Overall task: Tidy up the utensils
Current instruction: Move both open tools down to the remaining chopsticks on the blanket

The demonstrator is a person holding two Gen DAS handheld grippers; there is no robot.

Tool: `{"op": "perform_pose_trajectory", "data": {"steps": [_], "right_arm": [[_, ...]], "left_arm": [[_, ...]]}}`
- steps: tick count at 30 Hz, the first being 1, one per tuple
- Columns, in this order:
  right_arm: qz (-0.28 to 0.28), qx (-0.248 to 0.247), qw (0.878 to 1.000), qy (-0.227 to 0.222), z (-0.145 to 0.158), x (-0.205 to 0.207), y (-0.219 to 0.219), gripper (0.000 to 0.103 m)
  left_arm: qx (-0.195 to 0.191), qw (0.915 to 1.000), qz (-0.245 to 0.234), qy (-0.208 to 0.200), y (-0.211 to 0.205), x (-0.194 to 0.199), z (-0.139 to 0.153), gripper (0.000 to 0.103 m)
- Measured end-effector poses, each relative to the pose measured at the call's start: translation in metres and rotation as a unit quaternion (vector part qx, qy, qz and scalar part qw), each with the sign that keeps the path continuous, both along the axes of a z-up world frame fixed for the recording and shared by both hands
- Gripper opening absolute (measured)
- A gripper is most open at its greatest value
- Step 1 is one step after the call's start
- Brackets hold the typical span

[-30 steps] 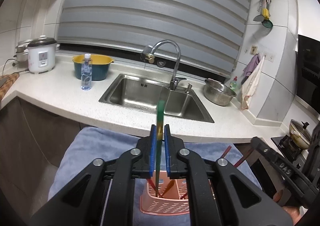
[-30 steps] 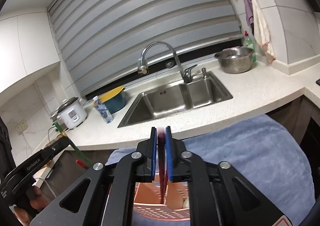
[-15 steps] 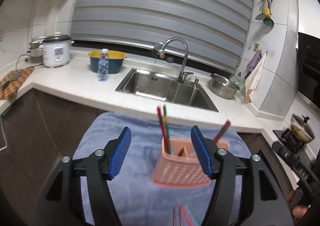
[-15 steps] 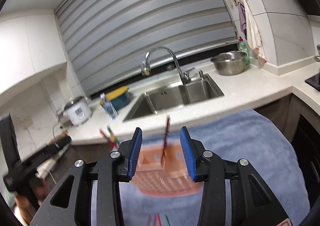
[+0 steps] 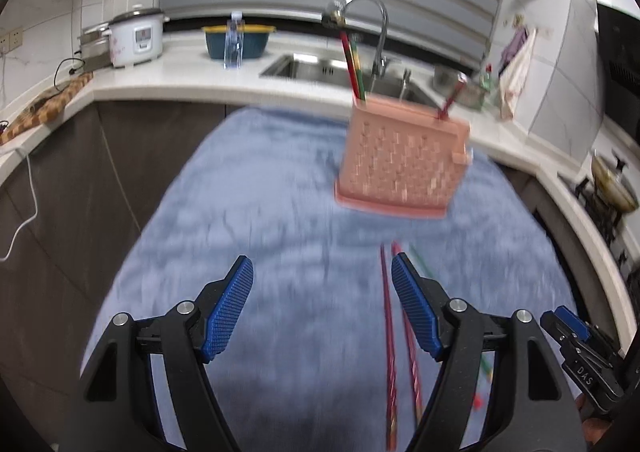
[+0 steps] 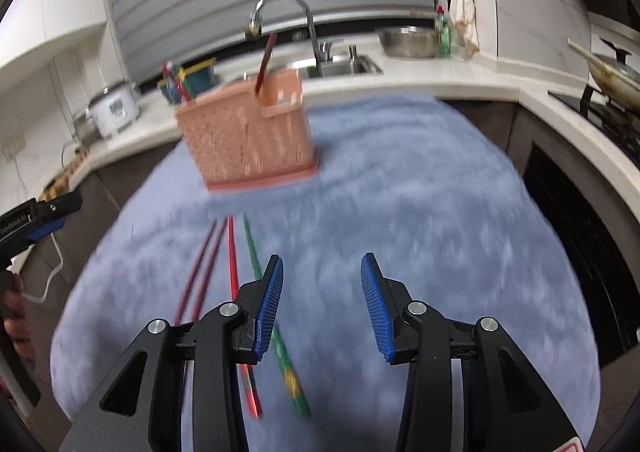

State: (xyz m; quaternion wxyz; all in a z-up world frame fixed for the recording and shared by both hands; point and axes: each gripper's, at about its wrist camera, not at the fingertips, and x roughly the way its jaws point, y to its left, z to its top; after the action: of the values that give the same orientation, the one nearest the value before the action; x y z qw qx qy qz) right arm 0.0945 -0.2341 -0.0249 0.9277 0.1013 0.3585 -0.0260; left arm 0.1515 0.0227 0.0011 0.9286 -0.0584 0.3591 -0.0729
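A pink perforated utensil holder (image 5: 402, 165) stands on the blue towel (image 5: 260, 211); it also shows in the right wrist view (image 6: 244, 139). A red and a green chopstick (image 5: 354, 65) stand in its left compartment, a dark red one (image 5: 452, 97) in its right. Several chopsticks lie on the towel: two dark red (image 6: 200, 272), one red (image 6: 236, 284), one green (image 6: 276, 324). My left gripper (image 5: 322, 306) is open and empty, low over the towel beside the dark red chopsticks (image 5: 390, 332). My right gripper (image 6: 320, 308) is open and empty, just right of the green chopstick.
Behind the towel runs a white counter (image 5: 160, 79) with a steel sink (image 5: 320, 67) and faucet (image 5: 368, 19), a rice cooker (image 5: 134, 37), a water bottle (image 5: 234, 39), a blue and yellow bowl (image 5: 240, 37) and a steel bowl (image 6: 408, 39). A stove with a pan (image 6: 608, 71) is at the right.
Both grippers opened and let go of chopsticks now standing in the holder, then pulled back and dropped low over the towel toward the loose chopsticks.
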Motion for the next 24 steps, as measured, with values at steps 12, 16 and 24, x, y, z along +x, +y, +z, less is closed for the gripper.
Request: {"op": "perform_pose_trajectory", "data": {"steps": [12,16,24], "right_arm": [[0.025,-0.014,0.998,0.055,-0.053,-0.038,0.028,0.04],[0.028,-0.014,0.997,0.067,-0.064,-0.036,0.031,0.04],[0.027,-0.009,0.997,0.067,-0.066,-0.03,0.031,0.04]], "left_arm": [[0.029,0.9971,-0.026,0.065,-0.024,-0.051,-0.053,0.068],[0.036,0.9957,-0.032,0.08,-0.029,-0.057,-0.066,0.068],[0.033,0.994,-0.042,0.095,-0.032,-0.059,-0.077,0.068]]}}
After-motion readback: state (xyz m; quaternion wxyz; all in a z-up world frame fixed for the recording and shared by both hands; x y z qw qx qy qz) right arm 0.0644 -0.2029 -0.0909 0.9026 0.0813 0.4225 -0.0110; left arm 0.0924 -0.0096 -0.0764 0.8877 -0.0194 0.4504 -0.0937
